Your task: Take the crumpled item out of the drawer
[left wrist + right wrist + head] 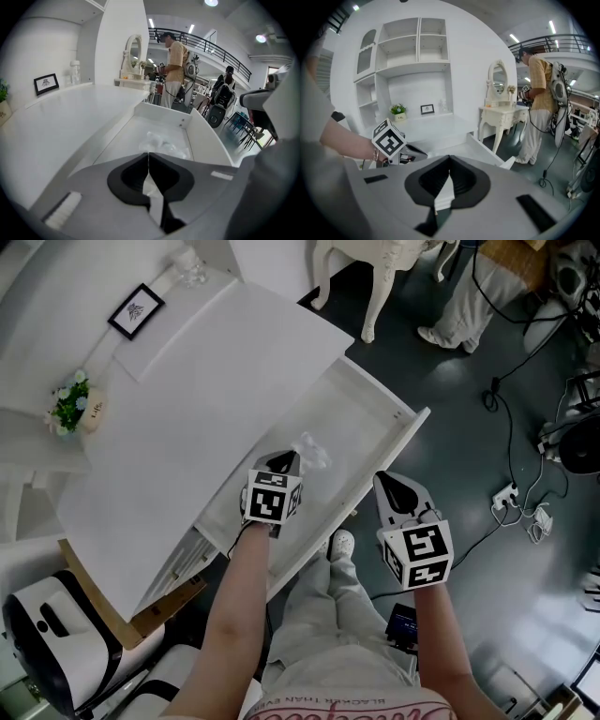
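From the head view, a white desk [187, 399] has its drawer [361, 418] pulled out. The crumpled item [312, 452], a clear, shiny wad, lies on the drawer floor near the middle. The left tool [287, 459] reaches into the drawer with its tips at the wad's near edge. The right tool [382, 480] hangs outside the drawer front, over the dark floor. Each tool's cube bears black-and-white square markers. The person's shirt [328, 704] has a line of lettering, seen upside down and too blurred to read.

In the left gripper view, the left tool [148, 154] has its jaws pressed together, pinching the near edge of the crumpled item [161, 143], which still rests on the drawer floor. A framed picture [46, 83] stands on the desk; its print is unreadable.

In the right gripper view, the right tool [450, 158] has its jaws closed together with nothing between them. The label on the plant pot [398, 111] is too small to read.
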{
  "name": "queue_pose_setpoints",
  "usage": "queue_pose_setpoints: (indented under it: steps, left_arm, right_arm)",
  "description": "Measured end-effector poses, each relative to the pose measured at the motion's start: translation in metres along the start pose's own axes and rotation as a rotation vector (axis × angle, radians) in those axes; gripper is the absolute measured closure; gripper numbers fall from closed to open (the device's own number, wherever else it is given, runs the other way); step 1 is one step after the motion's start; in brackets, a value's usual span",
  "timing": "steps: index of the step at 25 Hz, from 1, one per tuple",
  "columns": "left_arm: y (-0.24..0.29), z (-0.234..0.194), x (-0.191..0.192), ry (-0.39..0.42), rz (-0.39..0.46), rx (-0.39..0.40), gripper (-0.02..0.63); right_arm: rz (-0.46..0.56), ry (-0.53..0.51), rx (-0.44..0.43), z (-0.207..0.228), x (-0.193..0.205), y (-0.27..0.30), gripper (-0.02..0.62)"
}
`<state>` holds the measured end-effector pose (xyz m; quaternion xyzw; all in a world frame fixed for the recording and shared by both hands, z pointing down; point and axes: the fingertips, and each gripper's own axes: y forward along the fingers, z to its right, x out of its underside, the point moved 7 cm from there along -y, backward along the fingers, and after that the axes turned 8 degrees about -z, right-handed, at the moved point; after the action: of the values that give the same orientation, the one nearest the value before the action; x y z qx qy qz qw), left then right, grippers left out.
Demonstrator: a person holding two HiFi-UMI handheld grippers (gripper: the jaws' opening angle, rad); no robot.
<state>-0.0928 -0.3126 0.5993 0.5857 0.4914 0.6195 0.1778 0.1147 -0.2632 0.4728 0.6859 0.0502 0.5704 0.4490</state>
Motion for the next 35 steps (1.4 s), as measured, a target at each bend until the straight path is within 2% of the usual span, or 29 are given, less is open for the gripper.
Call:
queue_pose_setpoints:
  steps: [7,15,25,35]
  left_arm:
    - [-0.044,0.003,-0.020,0.005,0.072,-0.027,0.589]
    - [-0.087,0.022,-0.040,0.063,0.155,-0.047,0.590]
    - [-0.144,0.035,-0.049,0.038,0.272,-0.108,0.589]
    - [-0.216,0.032,-0.064,0.016,0.420,-0.217,0.589]
  right_arm:
    - [0.046,-0.031,-0.003,-0.007,-0.026,-0.017,0.588]
    - [0.114,-0.088,0.000,-0.011,-0.055,-0.042,0.588]
    - [0.184,-0.162,0.002,-0.012,-0.079,-0.069,0.588]
    - [0.274,-0.214,-0.011,-0.015,-0.112,-0.091,0.588]
